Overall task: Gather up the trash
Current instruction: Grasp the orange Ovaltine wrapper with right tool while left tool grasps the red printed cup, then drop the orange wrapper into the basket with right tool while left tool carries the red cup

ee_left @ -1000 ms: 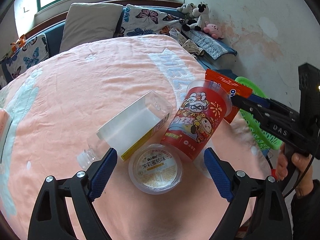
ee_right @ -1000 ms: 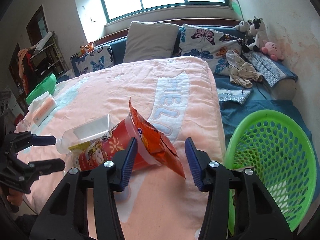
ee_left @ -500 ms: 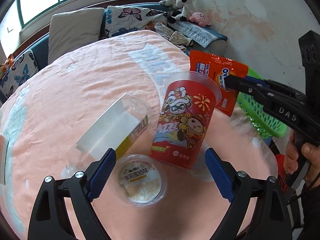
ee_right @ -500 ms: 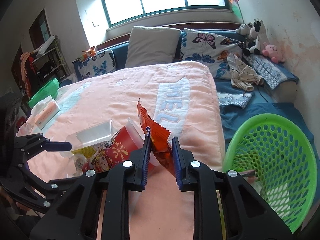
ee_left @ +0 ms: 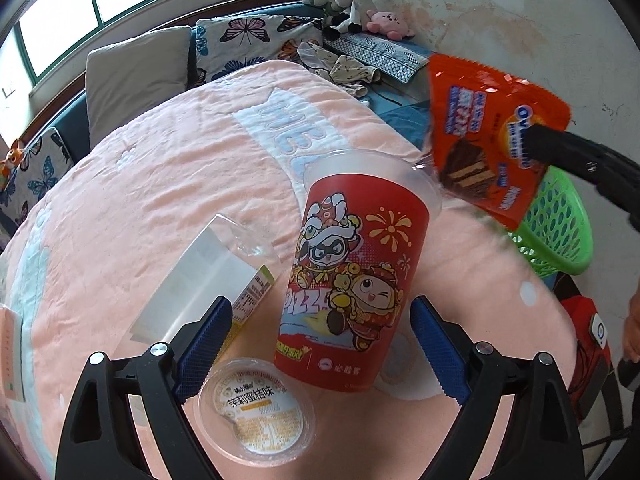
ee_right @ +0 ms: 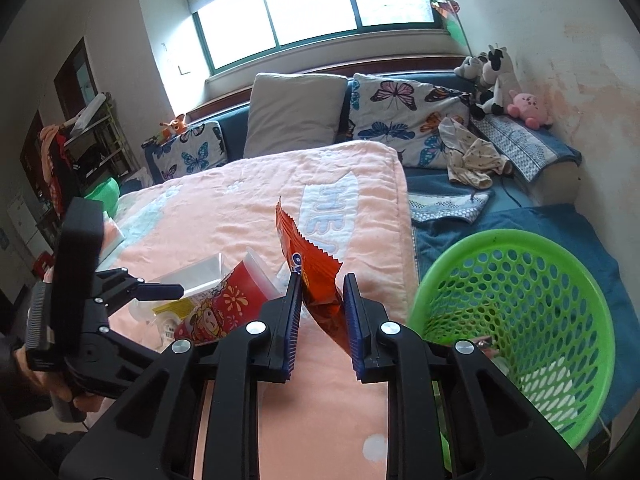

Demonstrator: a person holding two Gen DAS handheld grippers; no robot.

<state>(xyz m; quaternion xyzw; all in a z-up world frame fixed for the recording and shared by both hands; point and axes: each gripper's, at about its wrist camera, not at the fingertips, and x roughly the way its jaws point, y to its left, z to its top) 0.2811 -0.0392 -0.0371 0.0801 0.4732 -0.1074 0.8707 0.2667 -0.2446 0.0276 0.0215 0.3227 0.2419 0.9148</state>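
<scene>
Orange wrapper pinched in right claw beside basket rim; left claw wide.

A blanket covered the bed, with pillows propped behind it under the window. Near the blanket's front edge, a cup lay on its side. A bottle lay just left of the cup, and a small lidded tub sat in front of both. The left gripper hovered over the cup, a finger on either side of it. Right of the cup, the right gripper held a wrapper above the blanket. A basket stood off the bed's right edge. Stuffed toys sat in the far right corner.
</scene>
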